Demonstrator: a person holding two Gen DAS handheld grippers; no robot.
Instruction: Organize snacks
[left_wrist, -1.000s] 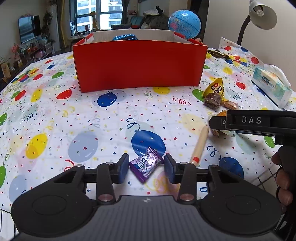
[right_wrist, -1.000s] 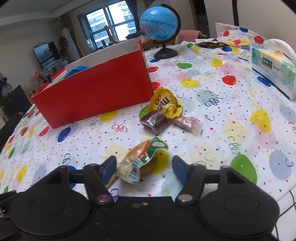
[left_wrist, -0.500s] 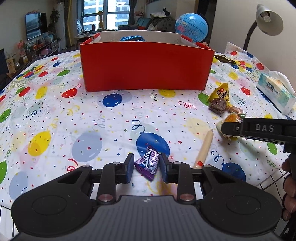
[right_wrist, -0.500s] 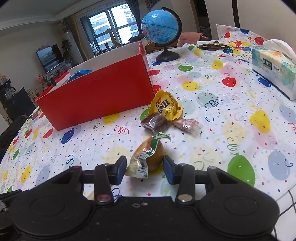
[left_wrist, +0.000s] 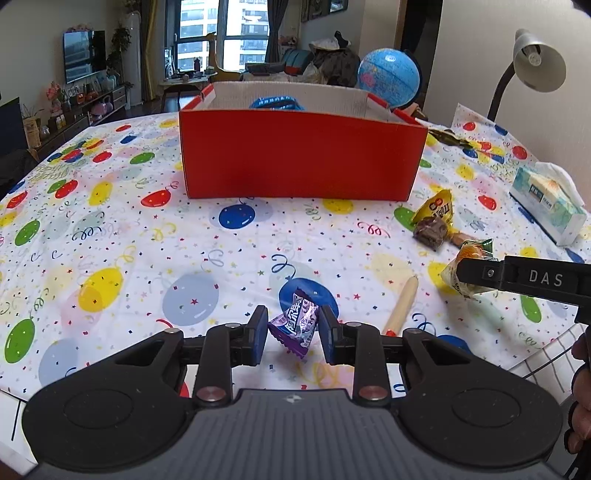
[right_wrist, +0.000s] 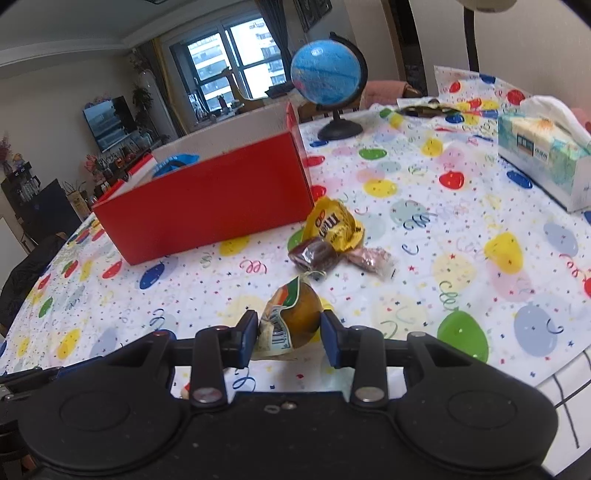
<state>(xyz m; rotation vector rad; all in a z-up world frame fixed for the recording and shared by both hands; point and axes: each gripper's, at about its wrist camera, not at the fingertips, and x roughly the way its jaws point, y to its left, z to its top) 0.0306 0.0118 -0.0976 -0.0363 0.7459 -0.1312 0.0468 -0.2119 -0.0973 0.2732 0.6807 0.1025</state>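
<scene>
My left gripper (left_wrist: 293, 332) is shut on a purple candy (left_wrist: 295, 323), held just above the balloon-print cloth. The right gripper (right_wrist: 288, 332) has its jaws closing, and both pads press a wrapped orange pastry (right_wrist: 295, 314), lifted slightly off the cloth. In the left wrist view the pastry (left_wrist: 469, 254) sticks out past the right gripper's finger (left_wrist: 480, 273). The red box (left_wrist: 303, 162) stands behind with a blue item (left_wrist: 275, 103) inside. Beside its right corner lie a yellow candy bag (right_wrist: 332, 221), a brown wrapped snack (right_wrist: 314, 254) and a pink wrapped sweet (right_wrist: 369, 258). A sausage stick (left_wrist: 402, 304) lies between the grippers.
A tissue box (right_wrist: 543, 158) sits at the right side of the table, a globe (right_wrist: 325, 77) behind the red box (right_wrist: 214, 210), and a desk lamp (left_wrist: 539, 66) at the far right. The table's edge runs close under both grippers. A hand (left_wrist: 581, 424) holds the right gripper.
Both grippers closed onto their snacks: the left on the purple candy, the right on the orange pastry. Both snacks now hang a little above the cloth.
</scene>
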